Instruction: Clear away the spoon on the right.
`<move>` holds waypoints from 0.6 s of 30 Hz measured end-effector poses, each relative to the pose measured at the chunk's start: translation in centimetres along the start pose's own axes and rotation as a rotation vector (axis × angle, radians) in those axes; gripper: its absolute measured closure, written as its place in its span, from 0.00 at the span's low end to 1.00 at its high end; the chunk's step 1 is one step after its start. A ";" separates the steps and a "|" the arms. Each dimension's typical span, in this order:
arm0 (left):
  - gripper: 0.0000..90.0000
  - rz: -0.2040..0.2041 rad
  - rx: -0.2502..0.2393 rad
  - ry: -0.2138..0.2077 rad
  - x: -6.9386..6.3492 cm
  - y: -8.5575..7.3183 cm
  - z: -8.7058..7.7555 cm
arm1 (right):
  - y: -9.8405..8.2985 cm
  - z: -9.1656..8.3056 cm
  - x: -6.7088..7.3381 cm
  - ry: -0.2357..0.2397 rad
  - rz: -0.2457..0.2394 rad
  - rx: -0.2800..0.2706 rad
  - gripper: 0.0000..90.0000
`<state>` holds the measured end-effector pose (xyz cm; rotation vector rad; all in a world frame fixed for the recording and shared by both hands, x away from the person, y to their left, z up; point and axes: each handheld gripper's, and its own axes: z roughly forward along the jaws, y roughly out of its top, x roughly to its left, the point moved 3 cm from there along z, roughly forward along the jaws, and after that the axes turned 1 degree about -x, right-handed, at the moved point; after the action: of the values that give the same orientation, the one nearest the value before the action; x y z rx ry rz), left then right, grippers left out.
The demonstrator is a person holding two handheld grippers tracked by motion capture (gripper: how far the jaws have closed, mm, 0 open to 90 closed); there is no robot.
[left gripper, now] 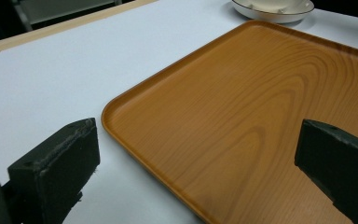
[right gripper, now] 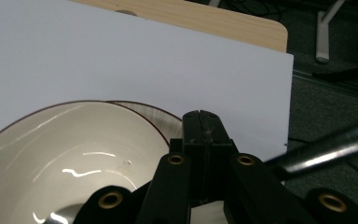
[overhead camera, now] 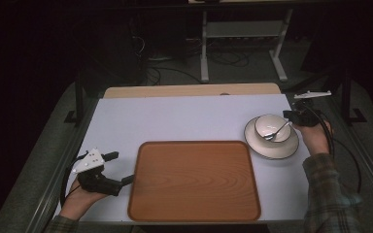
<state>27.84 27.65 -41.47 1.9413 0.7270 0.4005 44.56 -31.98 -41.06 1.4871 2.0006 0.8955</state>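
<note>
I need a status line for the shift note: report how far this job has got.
Done: nothing sits on the wooden tray yet. In hand: the right tool is shut on the handle of the spoon, whose head lies in the bowl on the plate. The left tool waits open at the tray's left edge. Left: probably moving the crockery onto the tray.

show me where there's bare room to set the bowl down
The tray is bare across its whole surface. The white mat is free between the tray's far rim and the table's wooden edge. It is crowded at the right, where the bowl sits on its plate with the spoon and the right gripper.
</note>
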 end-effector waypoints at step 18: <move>0.00 0.002 0.004 -0.004 -0.2 0.0 0.1 | -2.0 -2.3 -0.2 -0.008 -0.005 0.008 0.99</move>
<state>27.77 27.46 -41.50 1.9465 0.7236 0.3963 41.69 -33.01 -41.06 1.4878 2.0033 0.8791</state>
